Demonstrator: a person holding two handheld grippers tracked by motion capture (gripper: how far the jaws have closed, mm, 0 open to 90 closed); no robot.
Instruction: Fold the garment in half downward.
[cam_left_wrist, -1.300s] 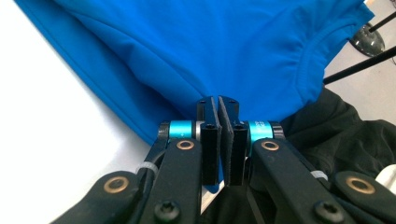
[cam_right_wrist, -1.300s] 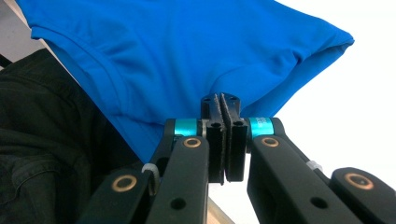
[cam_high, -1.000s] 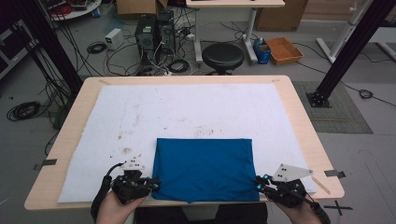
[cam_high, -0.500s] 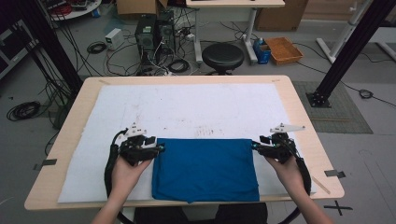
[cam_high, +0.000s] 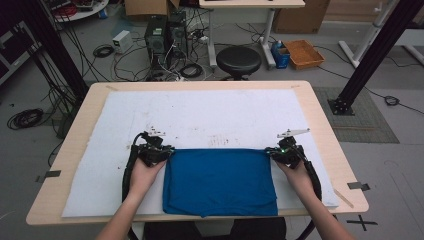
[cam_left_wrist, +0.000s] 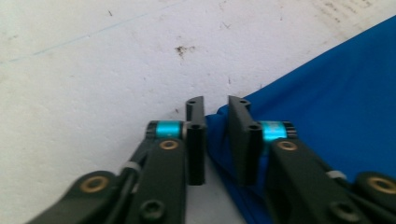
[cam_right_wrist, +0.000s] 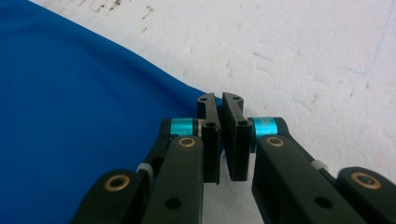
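Blue cloth (cam_high: 219, 180) lies flat on the white mat (cam_high: 200, 115) covering the worktop (cam_high: 320, 130), at the mat's near edge, its front hem just overhanging that edge.

Our left tongs (cam_high: 159, 152) are at the cloth's far-left corner. In the left gripper view the left tongs (cam_left_wrist: 215, 112) have just been closing; there's a narrow gap between the jaws, with the cloth (cam_left_wrist: 327, 107) corner sitting in it. Pads look not quite pressed on the fabric, though the view is soft there, so we can't be sure.

Our right tongs (cam_high: 276, 151) are at the cloth's far-right corner. In the right gripper view the right tongs (cam_right_wrist: 219, 105) have just been closing too and are nearly shut, only a sliver between the jaws, with the cloth (cam_right_wrist: 79, 102) corner pinched in it.

Both hands rest on the mat either side of the cloth.
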